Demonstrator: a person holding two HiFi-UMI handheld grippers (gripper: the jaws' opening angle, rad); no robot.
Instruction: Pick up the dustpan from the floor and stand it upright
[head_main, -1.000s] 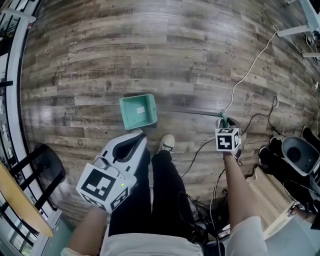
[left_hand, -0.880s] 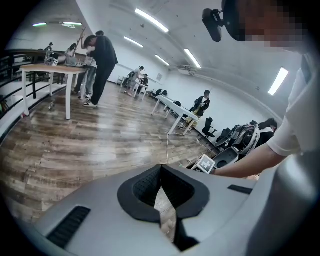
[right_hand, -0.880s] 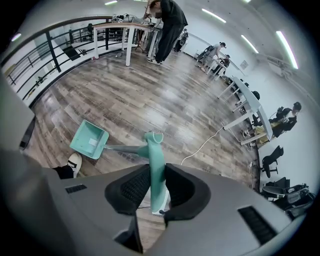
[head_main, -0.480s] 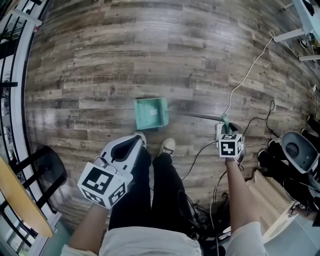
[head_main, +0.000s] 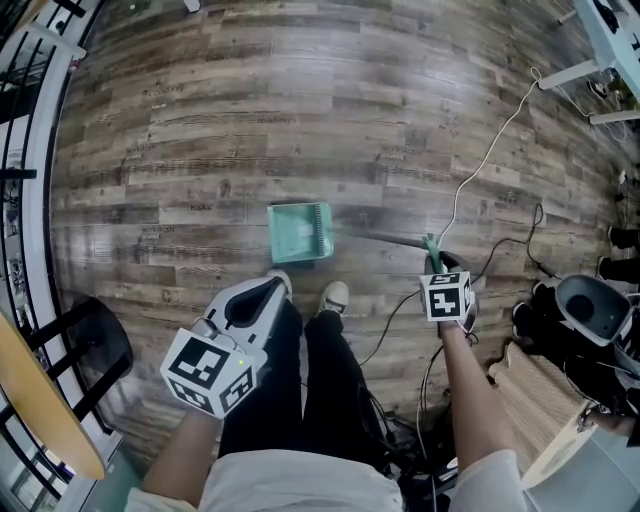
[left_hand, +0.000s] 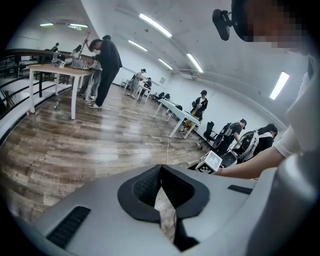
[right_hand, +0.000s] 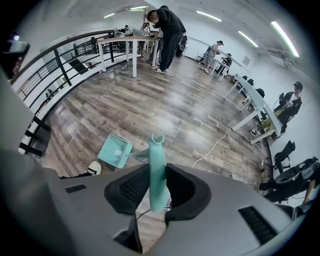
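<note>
Midway through standing the dustpan (head_main: 298, 232) up, its pan on the floor (head_main: 300, 120) just beyond my shoes (head_main: 335, 293), my right tongs (right_hand: 157, 187) gripped its handle (right_hand: 156, 165) though their jaws had just eased wider, my left tongs (left_hand: 161, 192) were together and empty, and next I judged the handle needed swinging upright.

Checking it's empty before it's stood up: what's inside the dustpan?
Inside the dustpan only a small pale patch shows, perhaps a label; no debris that I can make out. The wooden floor directly beneath it is covered by the pan.
</note>
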